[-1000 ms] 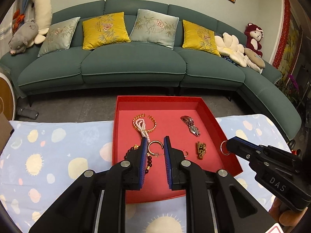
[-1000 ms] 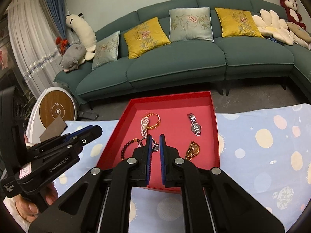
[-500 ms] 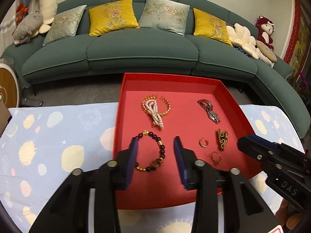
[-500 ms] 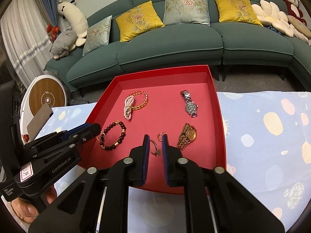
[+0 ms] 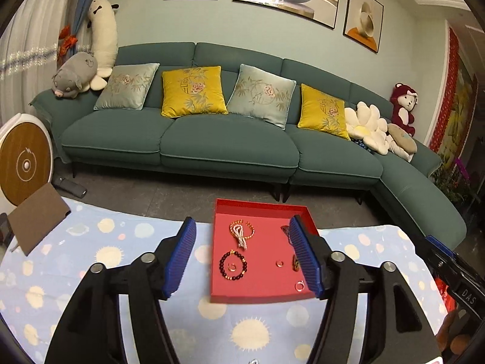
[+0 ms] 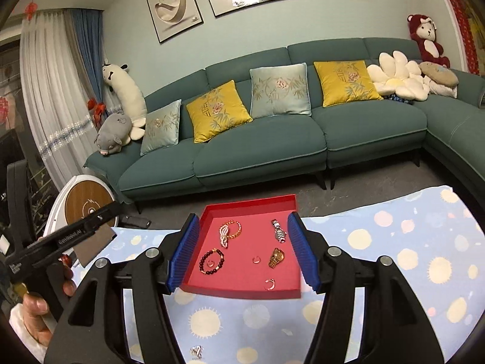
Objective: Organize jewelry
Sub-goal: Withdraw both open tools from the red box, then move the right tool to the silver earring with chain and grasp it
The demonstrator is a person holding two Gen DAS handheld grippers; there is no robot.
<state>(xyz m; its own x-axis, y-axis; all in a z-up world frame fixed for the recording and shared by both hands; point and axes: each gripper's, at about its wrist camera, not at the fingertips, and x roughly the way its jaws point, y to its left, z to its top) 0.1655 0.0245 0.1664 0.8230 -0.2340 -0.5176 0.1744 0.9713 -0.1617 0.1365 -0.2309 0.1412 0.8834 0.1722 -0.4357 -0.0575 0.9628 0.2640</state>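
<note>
Both hand-held grippers, left [image 5: 247,256] and right [image 6: 242,250], are released and empty above the worktop [image 6: 394,242]. Jewelry lies in the red tray [image 6: 242,290]: pearls [image 6: 223,234] at 11 o'clock, watch [image 6: 279,231] at 1, a loose trinket [image 6: 196,351] outside at 6.

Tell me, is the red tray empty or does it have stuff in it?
Not empty. The red tray holds a pearl bracelet, a dark bead bracelet, two watches and small rings, all lying flat.
</note>
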